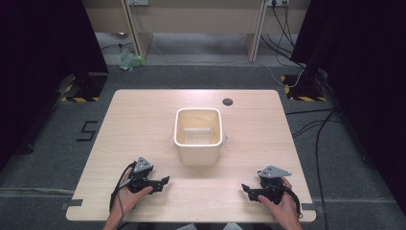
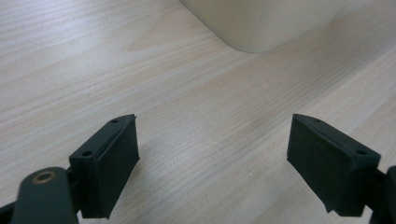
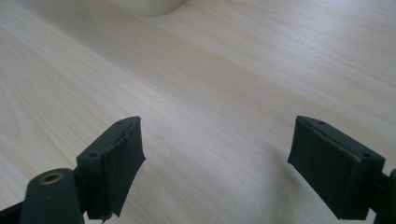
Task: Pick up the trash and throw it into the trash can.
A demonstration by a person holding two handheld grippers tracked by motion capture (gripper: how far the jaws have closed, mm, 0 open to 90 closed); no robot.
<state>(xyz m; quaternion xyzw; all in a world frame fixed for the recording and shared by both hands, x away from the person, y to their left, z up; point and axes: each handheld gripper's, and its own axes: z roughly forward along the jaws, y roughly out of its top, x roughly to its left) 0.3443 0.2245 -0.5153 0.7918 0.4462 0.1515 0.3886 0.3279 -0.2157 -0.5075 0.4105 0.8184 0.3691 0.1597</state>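
Pale wood with a fine straight grain makes up the table (image 1: 143, 120), a rounded-corner slab with a small dark round grommet (image 1: 228, 101) near its far edge. At its centre stands a cream plastic tub (image 1: 198, 135), square with softly rounded corners and smooth matte walls; something pale and boxy seems to lie at its bottom, though the high view is too soft to be sure.

Near the table's front edge, well apart from the tub, the left gripper (image 1: 162, 183) sits in the person's left hand (image 1: 128, 194), jaws spread wide with nothing between them. Its own view shows two black wedge-shaped pads (image 2: 116, 158) above bare wood, the tub's curved lower corner (image 2: 261, 23) farther off.

Opposite it, the right gripper (image 1: 246, 189) rests in the right hand (image 1: 282, 206), also gaping and empty. A grey three-cornered plate (image 1: 275, 171) caps it. Grey carpet (image 1: 48, 143) surrounds the table, crossed by black cables (image 1: 318, 143).
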